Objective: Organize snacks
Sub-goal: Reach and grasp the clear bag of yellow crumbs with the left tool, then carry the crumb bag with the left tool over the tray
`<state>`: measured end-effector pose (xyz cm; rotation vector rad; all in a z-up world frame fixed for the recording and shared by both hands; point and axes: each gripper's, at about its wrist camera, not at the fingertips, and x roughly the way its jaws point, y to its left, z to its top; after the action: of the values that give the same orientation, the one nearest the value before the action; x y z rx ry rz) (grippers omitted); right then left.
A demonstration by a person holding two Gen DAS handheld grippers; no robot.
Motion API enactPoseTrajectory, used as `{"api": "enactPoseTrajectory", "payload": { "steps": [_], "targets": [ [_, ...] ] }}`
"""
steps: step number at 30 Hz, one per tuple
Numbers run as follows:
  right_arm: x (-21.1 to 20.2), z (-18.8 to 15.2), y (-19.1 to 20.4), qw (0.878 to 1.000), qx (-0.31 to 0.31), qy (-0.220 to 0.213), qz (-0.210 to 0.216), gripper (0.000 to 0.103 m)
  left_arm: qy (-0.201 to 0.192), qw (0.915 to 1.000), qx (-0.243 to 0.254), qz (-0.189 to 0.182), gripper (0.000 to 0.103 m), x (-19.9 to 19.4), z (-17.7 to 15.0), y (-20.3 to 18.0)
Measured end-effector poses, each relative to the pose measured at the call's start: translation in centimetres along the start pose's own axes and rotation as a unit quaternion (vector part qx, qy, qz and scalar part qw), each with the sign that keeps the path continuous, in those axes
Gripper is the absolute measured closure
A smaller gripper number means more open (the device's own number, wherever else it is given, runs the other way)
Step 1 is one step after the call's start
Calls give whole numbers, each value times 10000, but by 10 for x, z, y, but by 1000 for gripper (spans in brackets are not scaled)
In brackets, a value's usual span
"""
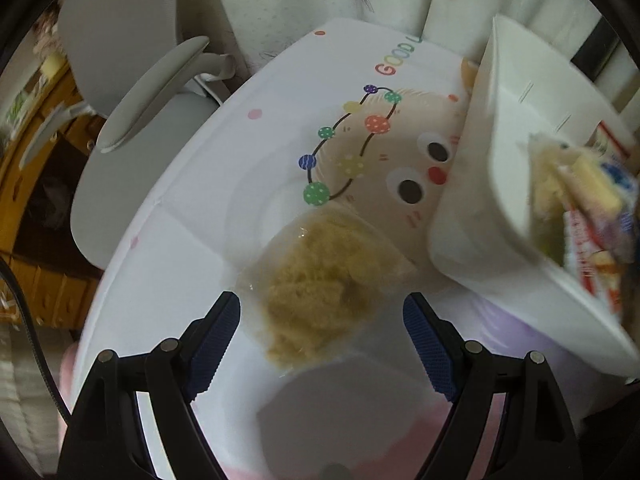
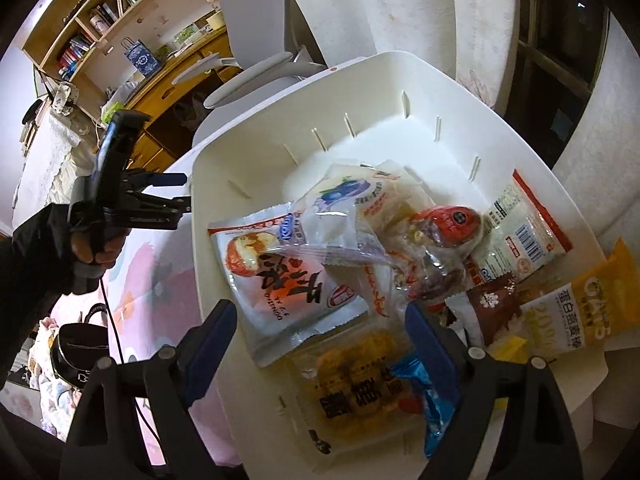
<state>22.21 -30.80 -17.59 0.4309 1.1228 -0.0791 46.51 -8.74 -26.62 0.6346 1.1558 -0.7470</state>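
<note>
left gripper (image 1: 322, 332) jaws wide, nothing held | clear-wrapped snack (image 1: 320, 284) on desk (image 1: 192, 240), bin (image 1: 496, 184) at 2 o'clock | right gripper (image 2: 320, 336) jaws wide, empty, over bin | wrapper best pinched mid-body, lifted level

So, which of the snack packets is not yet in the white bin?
The clear packet of yellowish crumbly snack, lying alone on the cartoon-printed table between the open left gripper fingers. The others are piled inside the white bin.
</note>
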Motion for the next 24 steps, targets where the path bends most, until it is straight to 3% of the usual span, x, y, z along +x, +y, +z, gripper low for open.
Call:
{"api": "enactPoseTrajectory", "payload": {
  "steps": [12, 20, 24],
  "targets": [
    [3, 2, -13, 9999, 102, -31, -81, 17, -84, 9999, 65, 84, 20, 21, 16, 4],
    [-1, 4, -19, 9998, 149, -73, -101, 17, -167, 9995, -83, 249, 36, 15, 11, 4],
    [-3, 5, -20, 9998, 168, -93, -79, 17, -128, 9974, -589, 406, 40, 9, 0, -1]
  ]
}}
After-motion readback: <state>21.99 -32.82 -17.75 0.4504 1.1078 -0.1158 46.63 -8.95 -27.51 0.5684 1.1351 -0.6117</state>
